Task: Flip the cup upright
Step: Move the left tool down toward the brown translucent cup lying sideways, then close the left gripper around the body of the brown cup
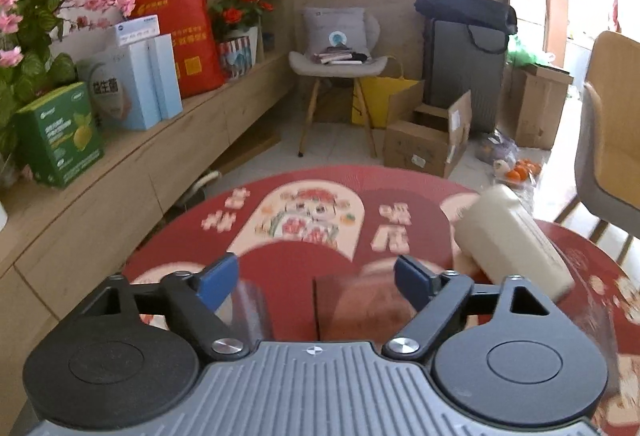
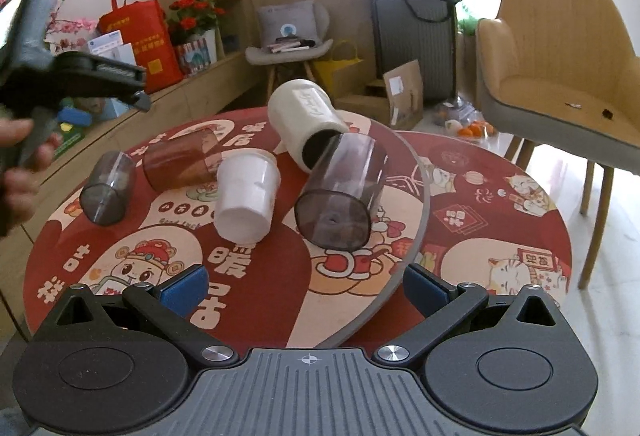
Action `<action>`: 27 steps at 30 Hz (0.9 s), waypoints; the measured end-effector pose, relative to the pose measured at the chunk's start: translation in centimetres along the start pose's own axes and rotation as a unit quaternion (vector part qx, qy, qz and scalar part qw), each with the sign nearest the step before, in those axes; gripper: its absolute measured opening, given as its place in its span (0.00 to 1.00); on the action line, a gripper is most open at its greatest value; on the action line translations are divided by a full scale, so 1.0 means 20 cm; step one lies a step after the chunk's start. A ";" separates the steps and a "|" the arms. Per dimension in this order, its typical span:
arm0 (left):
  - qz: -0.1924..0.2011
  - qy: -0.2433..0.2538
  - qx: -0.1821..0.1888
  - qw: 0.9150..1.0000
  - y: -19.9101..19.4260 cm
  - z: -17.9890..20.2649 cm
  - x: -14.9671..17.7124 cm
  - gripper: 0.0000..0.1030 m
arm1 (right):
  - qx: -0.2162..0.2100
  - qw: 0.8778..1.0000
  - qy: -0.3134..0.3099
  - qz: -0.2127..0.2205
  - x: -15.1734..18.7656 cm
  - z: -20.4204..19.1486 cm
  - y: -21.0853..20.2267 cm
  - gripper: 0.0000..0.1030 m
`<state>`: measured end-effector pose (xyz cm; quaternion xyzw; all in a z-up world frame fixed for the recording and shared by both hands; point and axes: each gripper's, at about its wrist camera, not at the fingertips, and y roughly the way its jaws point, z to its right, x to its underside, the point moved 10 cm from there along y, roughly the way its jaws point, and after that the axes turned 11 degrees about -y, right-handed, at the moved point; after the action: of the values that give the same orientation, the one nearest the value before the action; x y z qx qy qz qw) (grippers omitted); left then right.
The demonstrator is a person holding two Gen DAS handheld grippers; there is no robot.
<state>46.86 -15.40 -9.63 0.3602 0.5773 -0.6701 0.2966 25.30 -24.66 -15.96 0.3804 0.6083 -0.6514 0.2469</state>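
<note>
Several cups lie on the red round table (image 2: 260, 296). In the right wrist view a large smoky cup (image 2: 340, 191) lies on its side with its base toward me, and a white cup (image 2: 248, 195) stands upside down. A brown cup (image 2: 180, 161), a small grey cup (image 2: 108, 191) and a cream mug (image 2: 308, 115) lie on their sides. My right gripper (image 2: 306, 286) is open and empty, in front of the smoky cup. My left gripper (image 1: 316, 274) is open above the brown cup (image 1: 360, 300), seen blurred, with the cream mug (image 1: 508, 236) to its right. The left gripper's body shows in the right wrist view (image 2: 80, 79), held above the table's left side.
A wooden sideboard (image 1: 120, 187) with boxes, a red bag and flowers runs along the left. A grey chair (image 1: 340, 63), cardboard boxes (image 1: 432, 143) and a suitcase stand beyond the table. A tan armchair (image 2: 560, 75) stands at the right.
</note>
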 end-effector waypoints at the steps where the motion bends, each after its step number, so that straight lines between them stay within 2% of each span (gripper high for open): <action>1: -0.003 -0.004 0.005 1.000 0.04 0.00 -0.02 0.78 | -0.002 1.000 0.001 -0.002 0.00 0.00 0.00 1.00; 5: -0.025 -0.013 0.016 0.999 0.22 0.02 -0.06 0.75 | 0.003 1.000 0.001 -0.011 0.02 0.04 0.01 1.00; 8: -0.045 -0.007 0.032 0.998 0.30 0.02 -0.02 0.75 | 0.009 1.000 0.012 -0.015 0.03 0.09 0.02 1.00; 12: -0.087 -0.034 0.071 0.993 0.38 0.02 0.05 0.75 | 0.010 1.000 0.016 -0.018 0.04 0.11 0.02 1.00; 16: -0.114 -0.019 0.102 0.988 0.38 0.06 0.13 0.75 | 0.010 1.000 0.013 -0.018 0.04 0.10 0.02 1.00; 22: -0.121 -0.005 0.120 0.985 0.34 0.06 0.19 0.74 | 0.009 1.000 0.013 -0.014 0.03 0.10 0.02 1.00; 27: -0.126 0.036 0.132 0.982 0.30 0.08 0.22 0.75 | 0.008 1.000 0.013 -0.013 0.03 0.10 0.01 1.00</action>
<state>49.04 -17.88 -16.43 0.3444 0.5347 -0.7592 0.1384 24.78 -26.57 -16.68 0.3832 0.6110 -0.6543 0.2274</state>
